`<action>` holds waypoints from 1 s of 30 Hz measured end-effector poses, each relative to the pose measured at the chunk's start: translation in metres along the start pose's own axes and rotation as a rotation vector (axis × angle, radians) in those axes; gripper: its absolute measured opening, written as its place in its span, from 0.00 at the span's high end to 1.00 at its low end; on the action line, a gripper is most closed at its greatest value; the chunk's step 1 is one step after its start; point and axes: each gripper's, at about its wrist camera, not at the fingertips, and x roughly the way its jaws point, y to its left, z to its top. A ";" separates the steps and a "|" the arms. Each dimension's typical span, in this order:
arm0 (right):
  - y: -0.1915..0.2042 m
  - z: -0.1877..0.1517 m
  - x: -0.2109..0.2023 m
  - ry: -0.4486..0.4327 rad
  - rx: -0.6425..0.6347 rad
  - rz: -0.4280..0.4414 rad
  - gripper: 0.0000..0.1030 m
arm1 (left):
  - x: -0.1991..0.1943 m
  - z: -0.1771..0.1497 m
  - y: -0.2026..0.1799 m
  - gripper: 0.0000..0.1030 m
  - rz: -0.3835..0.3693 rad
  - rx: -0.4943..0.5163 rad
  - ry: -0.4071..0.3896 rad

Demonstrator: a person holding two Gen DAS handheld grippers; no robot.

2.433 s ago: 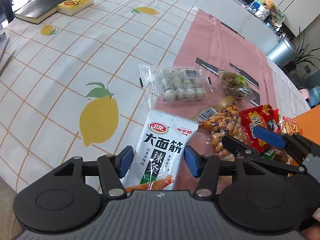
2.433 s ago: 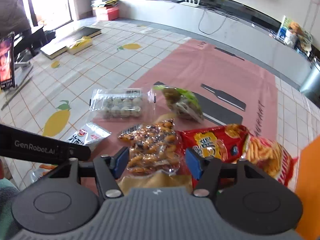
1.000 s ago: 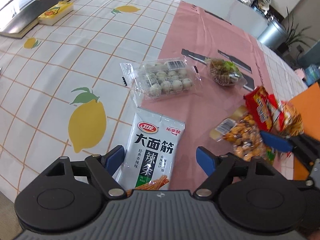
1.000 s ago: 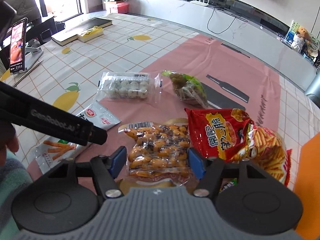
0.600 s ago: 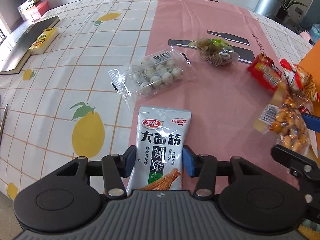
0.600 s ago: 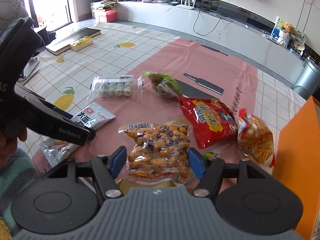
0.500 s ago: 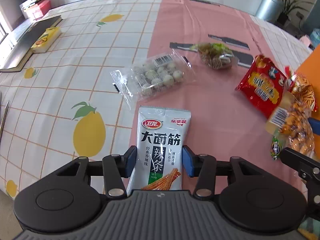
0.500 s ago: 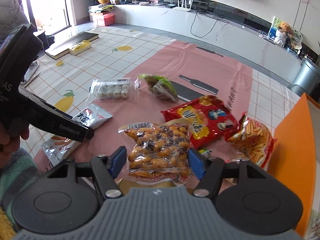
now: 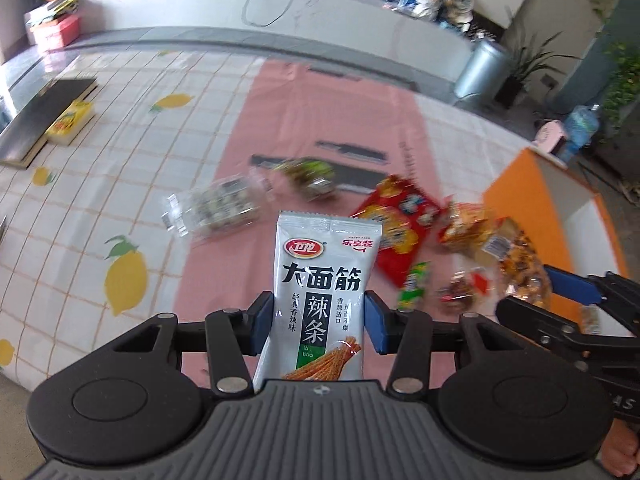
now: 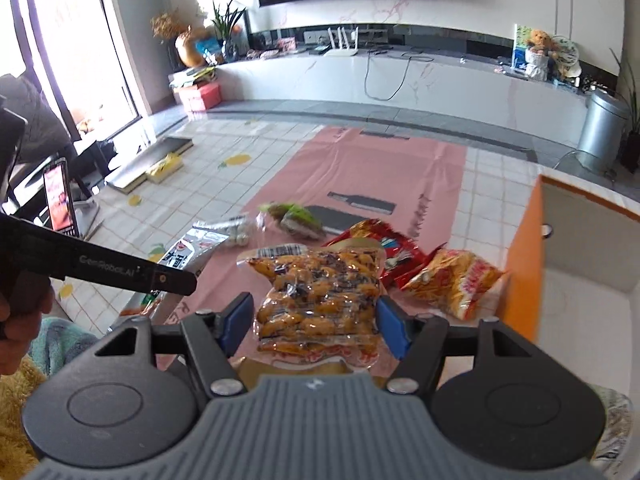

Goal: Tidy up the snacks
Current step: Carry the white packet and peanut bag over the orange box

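My left gripper (image 9: 316, 322) is shut on a white spicy-strip packet (image 9: 322, 280) and holds it upright above the table. My right gripper (image 10: 316, 326) is shut on a clear pack of orange nuts (image 10: 318, 300), lifted off the table; that pack also shows in the left wrist view (image 9: 520, 264). On the pink mat (image 9: 320, 108) lie a clear quail-egg pack (image 9: 216, 208), a green-topped snack bag (image 9: 312, 178), a red chip bag (image 9: 400, 220) and an orange-red snack bag (image 10: 452, 280). An orange box (image 10: 524, 248) stands open at the right.
A dark book (image 9: 36, 120) and a yellow box (image 9: 70, 122) lie at the far left of the lemon-print tablecloth (image 9: 120, 184). Small green and red candy wrappers (image 9: 416, 286) lie near the red bag. A phone on a stand (image 10: 60, 198) is at the left.
My left gripper closed on the white packet and lifted it off the table. My right gripper rose with the nut pack and moved toward the orange box.
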 end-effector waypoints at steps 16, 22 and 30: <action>-0.153 -0.023 -0.096 -0.017 0.086 -0.211 0.37 | 0.013 0.040 -0.215 0.48 -0.240 0.313 0.046; -0.192 -0.029 -0.084 0.093 -0.002 -0.224 0.37 | 0.058 0.044 -0.283 0.48 -0.215 0.481 0.144; -0.213 -0.022 -0.045 0.209 -0.146 -0.141 0.37 | 0.115 0.041 -0.313 0.48 -0.155 0.723 0.287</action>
